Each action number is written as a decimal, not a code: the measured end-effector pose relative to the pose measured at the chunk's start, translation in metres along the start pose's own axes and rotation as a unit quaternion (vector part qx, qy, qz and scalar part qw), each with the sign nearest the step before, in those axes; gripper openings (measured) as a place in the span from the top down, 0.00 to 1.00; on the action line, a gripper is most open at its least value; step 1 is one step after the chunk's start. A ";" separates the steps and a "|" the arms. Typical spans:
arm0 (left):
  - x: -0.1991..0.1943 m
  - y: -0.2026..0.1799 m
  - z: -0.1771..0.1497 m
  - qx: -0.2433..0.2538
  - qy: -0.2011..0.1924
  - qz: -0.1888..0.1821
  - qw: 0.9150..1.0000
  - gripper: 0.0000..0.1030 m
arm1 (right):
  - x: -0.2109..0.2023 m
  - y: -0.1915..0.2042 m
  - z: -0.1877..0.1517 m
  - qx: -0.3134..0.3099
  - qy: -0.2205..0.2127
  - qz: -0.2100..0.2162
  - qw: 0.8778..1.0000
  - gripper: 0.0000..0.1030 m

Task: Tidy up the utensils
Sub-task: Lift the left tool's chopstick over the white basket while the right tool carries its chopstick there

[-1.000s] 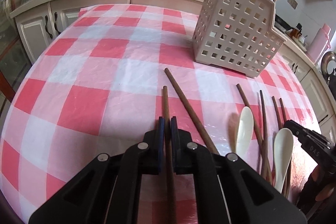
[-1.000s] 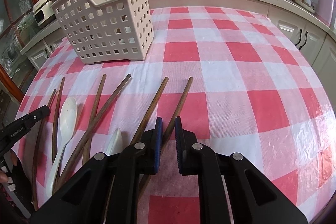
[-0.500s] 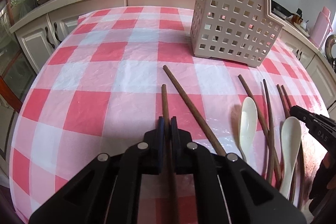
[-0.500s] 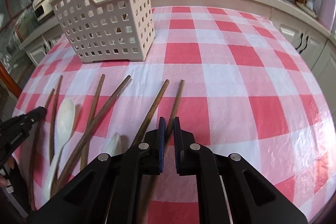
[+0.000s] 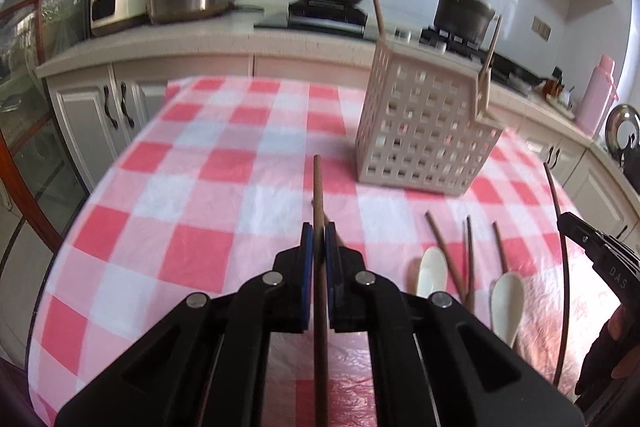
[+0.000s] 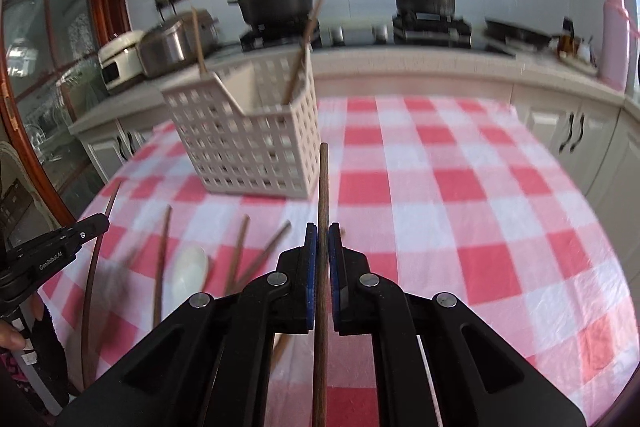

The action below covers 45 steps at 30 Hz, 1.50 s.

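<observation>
Wooden chopsticks [image 5: 318,195] [image 6: 323,187] — both now lifted off table.

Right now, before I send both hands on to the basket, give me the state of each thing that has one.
left gripper: shut on a chopstick, lifted off the cloth
right gripper: shut on a second chopstick, also lifted
utensil basket: upright, two chopsticks leaning inside
loose chopsticks: lying flat on the tablecloth
two white spoons: lying flat among them
</observation>
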State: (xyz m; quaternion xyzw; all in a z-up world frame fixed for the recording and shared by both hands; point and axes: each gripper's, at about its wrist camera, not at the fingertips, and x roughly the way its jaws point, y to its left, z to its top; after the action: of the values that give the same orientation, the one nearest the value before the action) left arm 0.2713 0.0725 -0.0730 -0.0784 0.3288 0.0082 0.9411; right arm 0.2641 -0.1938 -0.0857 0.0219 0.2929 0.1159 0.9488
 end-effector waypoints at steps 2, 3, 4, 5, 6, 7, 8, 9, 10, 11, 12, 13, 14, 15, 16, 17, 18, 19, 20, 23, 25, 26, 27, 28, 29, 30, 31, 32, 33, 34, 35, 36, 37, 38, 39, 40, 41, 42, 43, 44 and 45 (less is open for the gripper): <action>-0.008 -0.001 0.004 0.000 -0.014 -0.001 1.000 0.94 | -0.008 0.002 0.003 -0.002 -0.014 0.002 1.000 0.94; -0.013 -0.001 0.006 0.000 -0.022 -0.002 1.000 0.94 | -0.013 0.003 0.005 -0.004 -0.023 0.003 1.000 0.94; -0.017 -0.001 0.008 0.000 -0.029 -0.003 1.000 0.94 | -0.016 0.004 0.007 -0.004 -0.030 0.004 1.000 0.94; -0.021 -0.001 0.010 -0.001 -0.036 -0.003 0.999 0.94 | -0.020 0.005 0.009 -0.005 -0.039 0.005 0.999 0.94; -0.026 -0.001 0.012 -0.002 -0.045 -0.004 0.999 0.94 | -0.023 0.005 0.010 -0.005 -0.046 0.006 0.999 0.94; -0.030 0.000 0.013 -0.002 -0.050 -0.005 0.999 0.94 | -0.026 0.006 0.012 -0.007 -0.052 0.007 0.999 0.94; -0.034 0.000 0.014 -0.002 -0.057 -0.006 0.998 0.94 | -0.030 0.007 0.013 -0.010 -0.059 0.007 0.998 0.94; -0.039 0.000 0.016 -0.002 -0.065 -0.006 0.998 0.94 | -0.032 0.008 0.014 -0.012 -0.064 0.007 0.998 0.94; -0.042 -0.001 0.017 -0.002 -0.069 -0.006 0.998 0.94 | -0.035 0.009 0.016 -0.015 -0.070 0.006 0.997 0.94; -0.046 0.000 0.019 -0.003 -0.075 -0.007 0.997 0.94 | -0.038 0.010 0.016 -0.017 -0.074 0.005 0.997 0.94; -0.049 -0.001 0.020 -0.003 -0.081 -0.007 0.997 0.94 | -0.041 0.011 0.018 -0.019 -0.079 0.004 0.997 0.94; -0.053 -0.001 0.022 -0.004 -0.085 -0.008 0.996 0.94 | -0.043 0.012 0.019 -0.021 -0.084 0.004 0.996 0.94; -0.056 -0.002 0.023 -0.004 -0.090 -0.009 0.996 0.94 | -0.046 0.013 0.019 -0.022 -0.088 0.004 0.996 0.94; -0.059 -0.002 0.024 -0.003 -0.095 -0.010 0.995 0.94 | -0.048 0.014 0.019 -0.024 -0.090 0.004 0.996 0.94; -0.063 -0.004 0.025 -0.002 -0.102 -0.010 0.995 0.94 | -0.050 0.015 0.020 -0.025 -0.093 0.004 0.995 0.94; -0.067 -0.005 0.027 0.000 -0.108 -0.011 0.994 0.94 | -0.053 0.015 0.021 -0.026 -0.098 0.004 0.995 0.94; -0.069 -0.006 0.028 0.001 -0.112 -0.011 0.994 0.94 | -0.055 0.016 0.021 -0.027 -0.100 0.004 0.995 0.94; -0.073 -0.008 0.029 0.003 -0.119 -0.011 0.993 0.94 | -0.058 0.016 0.022 -0.027 -0.104 0.004 0.994 0.94; -0.076 -0.009 0.030 0.004 -0.123 -0.012 0.992 0.94 | -0.060 0.016 0.022 -0.026 -0.106 0.005 0.994 0.94; -0.083 -0.011 0.033 0.009 -0.136 -0.013 0.991 0.94 | -0.065 0.017 0.022 -0.026 -0.113 0.005 0.993 0.94; -0.088 -0.013 0.034 0.012 -0.144 -0.014 0.989 0.94 | -0.070 0.017 0.024 -0.025 -0.119 0.005 0.993 0.94; -0.090 -0.015 0.034 0.014 -0.146 -0.014 0.989 0.94 | -0.072 0.018 0.024 -0.026 -0.121 0.005 0.992 0.94; -0.091 -0.015 0.034 0.015 -0.149 -0.013 0.989 0.94 | -0.074 0.018 0.025 -0.027 -0.124 0.005 0.992 0.94; -0.094 -0.016 0.035 0.015 -0.153 -0.013 0.988 0.94 | -0.075 0.019 0.025 -0.028 -0.126 0.004 0.992 0.94; -0.095 -0.016 0.035 0.016 -0.155 -0.014 0.988 0.94 | -0.077 0.020 0.025 -0.029 -0.129 0.004 0.991 0.94; -0.098 -0.017 0.035 0.016 -0.158 -0.014 0.987 0.94 | -0.078 0.020 0.026 -0.030 -0.131 0.005 0.991 0.94; -0.100 -0.017 0.035 0.015 -0.161 -0.014 0.987 0.94 | -0.079 0.021 0.026 -0.031 -0.133 0.005 0.991 0.94; -0.101 -0.016 0.036 0.015 -0.162 -0.014 0.987 0.94 | -0.081 0.022 0.026 -0.032 -0.134 0.005 0.990 0.94; -0.102 -0.017 0.036 0.017 -0.164 -0.014 0.986 0.94 | -0.082 0.023 0.026 -0.033 -0.136 0.005 0.990 0.94; -0.103 -0.018 0.037 0.018 -0.166 -0.014 0.986 0.94 | -0.083 0.023 0.027 -0.034 -0.138 0.005 0.990 0.94; -0.104 -0.018 0.037 0.019 -0.167 -0.014 0.986 0.94 | -0.084 0.024 0.026 -0.035 -0.139 0.005 0.990 0.94; -0.105 -0.020 0.038 0.021 -0.169 -0.014 0.985 0.94 | -0.085 0.024 0.027 -0.036 -0.141 0.004 0.989 0.94; -0.106 -0.020 0.038 0.021 -0.170 -0.014 0.985 0.94 | -0.085 0.025 0.027 -0.037 -0.142 0.003 0.989 0.94; -0.106 -0.020 0.038 0.022 -0.170 -0.015 0.985 0.94 | -0.085 0.025 0.027 -0.038 -0.143 0.003 0.989 0.94; -0.107 -0.021 0.038 0.022 -0.171 -0.016 0.985 0.94 | -0.086 0.026 0.028 -0.039 -0.144 0.002 0.989 0.94; -0.106 -0.022 0.039 0.023 -0.171 -0.015 0.985 0.94 | -0.087 0.025 0.028 -0.041 -0.146 0.001 0.988 0.94; -0.105 -0.022 0.041 0.024 -0.172 -0.015 0.985 0.94 | -0.087 0.025 0.029 -0.042 -0.147 0.000 0.988 0.94; -0.105 -0.024 0.042 0.027 -0.173 -0.015 0.984 0.94 | -0.087 0.025 0.030 -0.043 -0.149 -0.001 0.988 0.94; -0.105 -0.025 0.043 0.029 -0.174 -0.015 0.984 0.94 | -0.087 0.025 0.031 -0.044 -0.150 -0.002 0.988 0.94; -0.105 -0.026 0.045 0.031 -0.175 -0.015 0.984 0.94 | -0.087 0.024 0.034 -0.047 -0.152 -0.004 0.987 0.94; -0.105 -0.027 0.047 0.033 -0.177 -0.016 0.984 0.94 | -0.087 0.024 0.036 -0.048 -0.154 -0.005 0.987 0.94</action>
State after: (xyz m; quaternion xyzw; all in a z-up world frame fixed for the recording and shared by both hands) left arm 0.2199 0.0571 0.0321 -0.0499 0.1558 -0.0041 0.9865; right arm 0.2091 -0.1901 -0.0052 -0.0078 0.1374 0.1202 0.9832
